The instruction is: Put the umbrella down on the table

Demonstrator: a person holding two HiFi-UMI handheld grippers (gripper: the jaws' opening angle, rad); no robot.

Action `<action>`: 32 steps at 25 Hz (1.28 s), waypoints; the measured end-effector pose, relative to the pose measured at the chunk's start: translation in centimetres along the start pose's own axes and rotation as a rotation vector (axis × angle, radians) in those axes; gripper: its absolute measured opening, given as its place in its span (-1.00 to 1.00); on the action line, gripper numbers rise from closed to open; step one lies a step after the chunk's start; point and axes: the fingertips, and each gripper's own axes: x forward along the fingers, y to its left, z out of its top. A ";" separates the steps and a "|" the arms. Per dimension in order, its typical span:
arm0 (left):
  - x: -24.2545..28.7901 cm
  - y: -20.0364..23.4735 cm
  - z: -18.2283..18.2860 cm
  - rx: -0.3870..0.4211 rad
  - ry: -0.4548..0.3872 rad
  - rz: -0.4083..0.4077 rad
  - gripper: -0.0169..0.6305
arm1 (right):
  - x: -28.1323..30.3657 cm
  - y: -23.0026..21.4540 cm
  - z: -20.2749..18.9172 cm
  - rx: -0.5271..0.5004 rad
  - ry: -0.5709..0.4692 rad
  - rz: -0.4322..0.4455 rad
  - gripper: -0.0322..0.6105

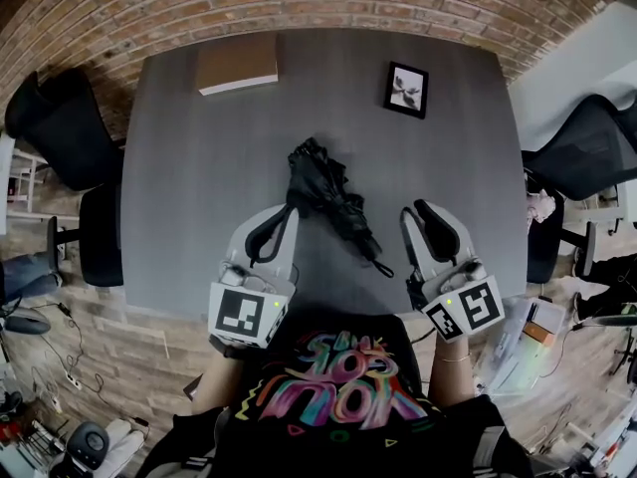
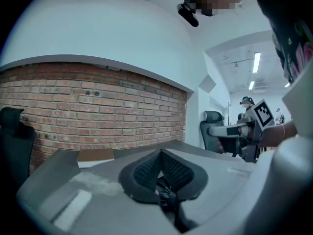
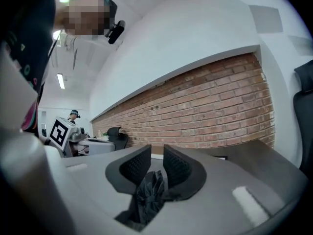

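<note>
Black printed shirt (image 1: 338, 396) nearest, 6 o'clock. Left gripper (image 1: 291, 209), 7 o'clock: tongs clenched, tips together, nothing nipped. Right gripper (image 1: 413, 207), 5 o'clock: tongs released, narrow gap, empty. Folded black umbrella (image 1: 328, 202) lies mid-table (image 1: 199, 167) between grippers, left tips just beside fabric. Framed picture (image 1: 406, 90) 1 o'clock; brown book (image 1: 237, 63) 11 o'clock.

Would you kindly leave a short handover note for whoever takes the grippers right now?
Left gripper: jaws shut tip to tip beside the umbrella, at its far end; whether they pinch fabric is unclear.
Right gripper: jaws a little apart, gripping nothing.
The umbrella is folded and lies on the middle of the table.
Done: umbrella is down.
Left: check the left gripper is free, then withdraw both.
</note>
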 end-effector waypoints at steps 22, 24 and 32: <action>-1.5 1.4 0.2 -0.009 -0.025 0.024 -0.95 | -2.2 -0.8 0.6 0.002 -0.056 -0.118 -0.90; -1.6 1.5 0.1 -0.010 -0.026 0.028 -0.95 | -2.1 -0.6 0.6 0.001 -0.056 -0.111 -0.90; -2.1 1.6 0.0 -0.016 -0.028 0.032 -0.95 | -1.8 -0.1 0.6 -0.001 -0.052 -0.100 -0.90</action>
